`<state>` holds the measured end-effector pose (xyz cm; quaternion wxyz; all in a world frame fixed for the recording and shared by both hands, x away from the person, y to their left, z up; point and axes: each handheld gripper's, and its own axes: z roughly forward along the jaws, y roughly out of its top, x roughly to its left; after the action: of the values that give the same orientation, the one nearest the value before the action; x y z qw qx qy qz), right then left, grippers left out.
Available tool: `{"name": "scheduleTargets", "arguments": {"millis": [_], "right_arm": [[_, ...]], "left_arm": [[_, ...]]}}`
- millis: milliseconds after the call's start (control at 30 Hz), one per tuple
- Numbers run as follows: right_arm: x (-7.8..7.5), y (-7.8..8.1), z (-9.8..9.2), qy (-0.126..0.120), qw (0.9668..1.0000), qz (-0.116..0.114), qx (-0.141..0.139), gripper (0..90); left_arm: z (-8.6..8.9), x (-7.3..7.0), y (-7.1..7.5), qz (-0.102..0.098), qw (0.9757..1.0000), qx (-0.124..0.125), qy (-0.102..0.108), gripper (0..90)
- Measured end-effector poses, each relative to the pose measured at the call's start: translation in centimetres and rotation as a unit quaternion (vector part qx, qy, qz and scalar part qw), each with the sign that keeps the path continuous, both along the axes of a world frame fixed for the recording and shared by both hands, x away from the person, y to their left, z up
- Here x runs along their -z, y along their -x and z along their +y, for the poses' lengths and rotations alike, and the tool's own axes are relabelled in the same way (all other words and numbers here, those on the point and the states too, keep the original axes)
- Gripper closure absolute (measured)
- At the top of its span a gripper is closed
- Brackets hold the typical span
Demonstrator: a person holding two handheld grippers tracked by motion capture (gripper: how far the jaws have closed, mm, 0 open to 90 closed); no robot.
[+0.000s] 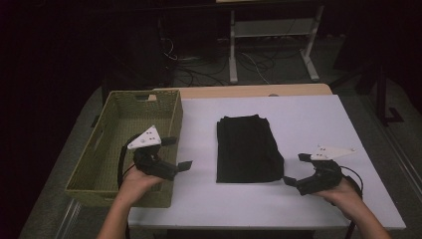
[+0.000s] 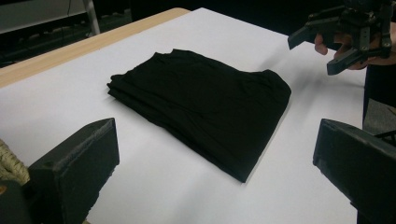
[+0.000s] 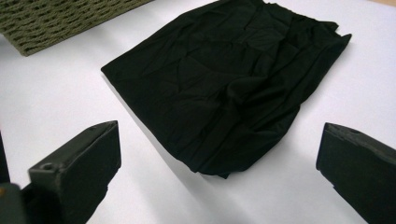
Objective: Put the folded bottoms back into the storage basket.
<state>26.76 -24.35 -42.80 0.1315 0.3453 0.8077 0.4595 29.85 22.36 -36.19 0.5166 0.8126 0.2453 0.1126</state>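
Folded black cloth (image 1: 247, 148) lies flat mid-surface on the white surface (image 1: 308, 119), just right of the olive woven basket (image 1: 102, 169). Left hand-held gripper (image 1: 177, 153) hangs at the basket's right edge, jaws spread wide, nothing between them. Right hand-held gripper (image 1: 294, 169) sits near the cloth's near-right corner — jaws apart, not touching the cloth.

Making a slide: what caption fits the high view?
Two open grippers, left gripper and right gripper, flank a folded black cloth beside a woven basket.
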Motion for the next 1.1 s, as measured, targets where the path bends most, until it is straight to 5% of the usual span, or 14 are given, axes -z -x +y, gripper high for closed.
{"name": "scheduleTargets", "arguments": {"millis": [500, 1100], "right_arm": [[0.6, -0.9, 1.7, 0.003, 0.9992, 0.019, -0.035, 10.5], [0.2, -2.1, 4.2, 0.007, 0.9967, 0.014, -0.08, 18.8]], "left_arm": [[0.1, 0.0, 0.0, 0.003, 1.0, 0.0, 0.009, 0.4], [0.2, -0.1, 0.0, 0.003, 0.9999, 0.003, 0.014, 0.4]]}}
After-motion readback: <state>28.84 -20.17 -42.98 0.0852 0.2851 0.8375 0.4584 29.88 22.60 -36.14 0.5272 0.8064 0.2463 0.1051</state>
